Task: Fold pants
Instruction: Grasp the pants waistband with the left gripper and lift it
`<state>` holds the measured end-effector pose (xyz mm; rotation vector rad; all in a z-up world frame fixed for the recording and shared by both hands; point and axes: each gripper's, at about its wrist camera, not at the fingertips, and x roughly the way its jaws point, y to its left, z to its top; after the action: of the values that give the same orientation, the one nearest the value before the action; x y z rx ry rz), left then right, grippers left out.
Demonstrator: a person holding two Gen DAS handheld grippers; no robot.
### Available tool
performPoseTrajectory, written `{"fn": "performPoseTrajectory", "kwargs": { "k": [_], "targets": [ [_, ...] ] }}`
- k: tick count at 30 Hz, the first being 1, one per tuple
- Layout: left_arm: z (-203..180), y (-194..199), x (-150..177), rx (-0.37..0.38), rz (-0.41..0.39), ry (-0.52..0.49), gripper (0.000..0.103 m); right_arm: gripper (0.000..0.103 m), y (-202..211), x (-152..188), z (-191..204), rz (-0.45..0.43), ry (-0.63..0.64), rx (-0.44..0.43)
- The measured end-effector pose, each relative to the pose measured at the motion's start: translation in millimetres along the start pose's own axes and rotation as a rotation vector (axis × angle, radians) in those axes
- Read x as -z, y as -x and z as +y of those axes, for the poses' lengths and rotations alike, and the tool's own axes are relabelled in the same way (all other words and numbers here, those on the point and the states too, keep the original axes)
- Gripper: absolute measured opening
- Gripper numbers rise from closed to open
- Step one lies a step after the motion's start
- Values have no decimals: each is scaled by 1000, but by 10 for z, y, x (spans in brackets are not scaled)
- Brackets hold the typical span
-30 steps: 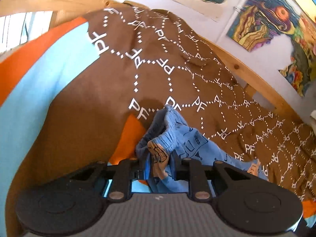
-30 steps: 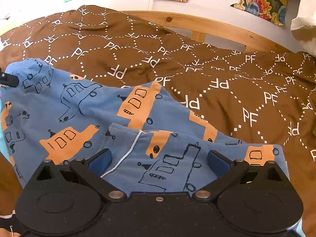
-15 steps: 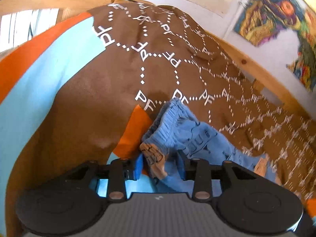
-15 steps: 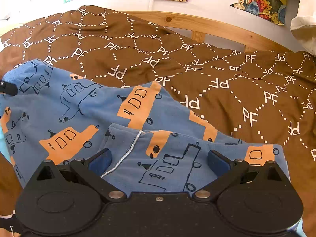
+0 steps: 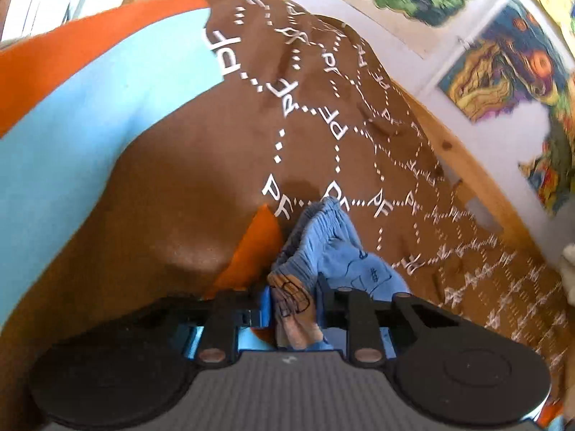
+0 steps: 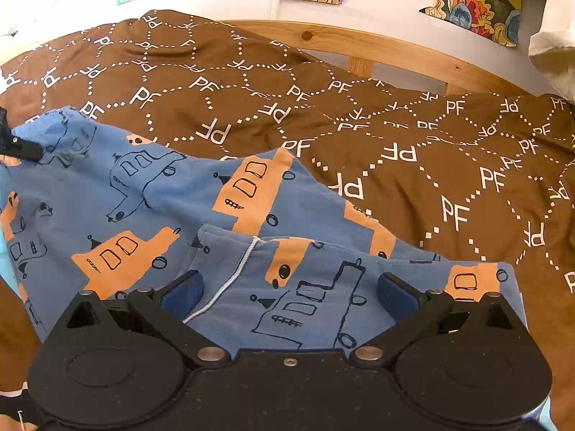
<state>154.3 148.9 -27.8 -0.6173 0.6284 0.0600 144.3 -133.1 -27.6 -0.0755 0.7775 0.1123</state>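
Observation:
Blue pants [image 6: 151, 194] printed with orange and outlined vehicles lie spread on a brown bedcover [image 6: 413, 151] marked "PF". In the left wrist view, the gathered waistband [image 5: 323, 237] bunches up between the fingers of my left gripper [image 5: 291, 305]. Its jaws are closing and the blue pads press the cloth from both sides. A black fingertip of that gripper [image 6: 19, 147] shows at the waistband corner in the right wrist view. My right gripper [image 6: 289, 287] stands open and wide over a folded-over part of the pants [image 6: 323, 287], its pads apart from the cloth's sides.
A wooden bed rail [image 6: 377, 48] runs along the far side under a white wall with coloured drawings [image 6: 478, 3]. Light blue and orange sheet [image 5: 72, 136] shows left of the brown cover. A white cloth [image 6: 553, 46] hangs at the far right.
The left gripper's jaws widened around the waistband half a second ago and have narrowed on it again, and the gripper has sunk slightly. The right gripper and the spread pants have stayed put.

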Motion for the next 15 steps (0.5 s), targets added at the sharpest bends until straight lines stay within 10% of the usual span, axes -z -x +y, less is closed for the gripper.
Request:
{"fn": "performPoseTrajectory", "kwargs": {
  "k": [15],
  "targets": [
    [-662, 380, 160, -3, -131, -362, 16, 102, 69, -51, -61, -20, -36, -23]
  ]
}}
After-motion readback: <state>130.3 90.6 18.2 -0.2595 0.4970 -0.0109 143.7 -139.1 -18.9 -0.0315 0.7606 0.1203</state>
